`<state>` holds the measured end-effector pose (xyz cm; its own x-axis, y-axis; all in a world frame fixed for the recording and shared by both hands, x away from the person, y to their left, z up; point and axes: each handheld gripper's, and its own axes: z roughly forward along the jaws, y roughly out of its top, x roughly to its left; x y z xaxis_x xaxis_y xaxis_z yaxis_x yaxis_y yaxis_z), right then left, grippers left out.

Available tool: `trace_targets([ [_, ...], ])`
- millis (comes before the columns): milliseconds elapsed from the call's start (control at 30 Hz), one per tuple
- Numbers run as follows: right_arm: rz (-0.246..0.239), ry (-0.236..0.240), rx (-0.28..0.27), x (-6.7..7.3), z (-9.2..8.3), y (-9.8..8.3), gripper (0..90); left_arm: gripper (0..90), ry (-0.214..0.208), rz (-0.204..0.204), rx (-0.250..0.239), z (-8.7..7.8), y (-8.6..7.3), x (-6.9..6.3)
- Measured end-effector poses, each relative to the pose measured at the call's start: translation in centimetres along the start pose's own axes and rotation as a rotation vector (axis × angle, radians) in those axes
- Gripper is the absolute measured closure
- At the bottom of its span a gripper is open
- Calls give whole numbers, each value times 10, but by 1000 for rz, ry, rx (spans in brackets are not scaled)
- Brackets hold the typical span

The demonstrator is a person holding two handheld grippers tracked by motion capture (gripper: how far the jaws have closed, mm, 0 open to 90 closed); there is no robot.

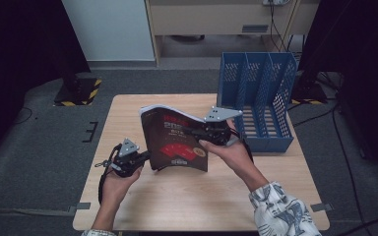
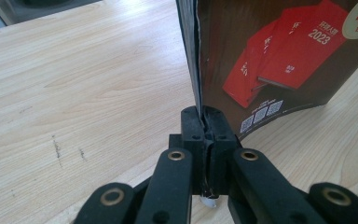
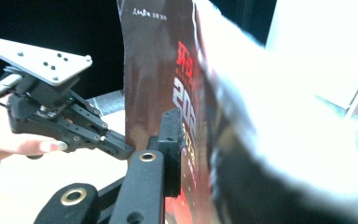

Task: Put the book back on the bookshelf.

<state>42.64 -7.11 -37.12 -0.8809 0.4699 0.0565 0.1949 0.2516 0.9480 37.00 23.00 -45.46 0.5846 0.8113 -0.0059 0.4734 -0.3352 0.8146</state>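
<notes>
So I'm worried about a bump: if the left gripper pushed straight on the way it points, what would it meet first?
The book itself: the left gripper is already clamped on its lower corner. Beyond it, probably the right gripper, though depth is unclear.

One book [image 1: 177, 140] between two claws, left claw [image 1: 145, 158] and right claw [image 1: 197, 132]; one blue file rack [image 1: 262, 98] beyond the right claw; one worktop [image 1: 187, 201].

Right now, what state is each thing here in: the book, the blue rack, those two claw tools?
Book: upright, closed, cover bowed, held above the table.
Blue file rack: upright, compartments empty.
Left gripper: shut on the book's lower corner.
Right gripper: jaws astride the book's other edge; grip unclear.
</notes>
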Motion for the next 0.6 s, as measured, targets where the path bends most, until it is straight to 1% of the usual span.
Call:
trace_targets([
  [67, -2, 7, -3, 0, 0, 1, 729, 882, -1, 1, -1, 0, 0, 0],
  [133, 6, 23, -13, 1, -1, 4, 703, 882, -1, 0, -1, 0, 0, -1],
  [167, 10, 41, -10, 1, -1, 7, 686, 882, -1, 0, -2, 0, 0, -1],
  [233, 4, 49, -11, 2, -1, 9, 694, 882, -3, 2, -5, 1, 0, -2],
  [267, 4, 49, -11, 2, -1, 9, 694, 882, -3, 2, -5, 1, 0, -2],
  [300, -5, 49, -12, 3, 0, 10, 721, 882, -3, 2, -7, 1, -1, -2],
  [600, -8, 30, -29, 1, -3, 8, 792, 881, -6, -4, -6, 1, -2, 0],
])
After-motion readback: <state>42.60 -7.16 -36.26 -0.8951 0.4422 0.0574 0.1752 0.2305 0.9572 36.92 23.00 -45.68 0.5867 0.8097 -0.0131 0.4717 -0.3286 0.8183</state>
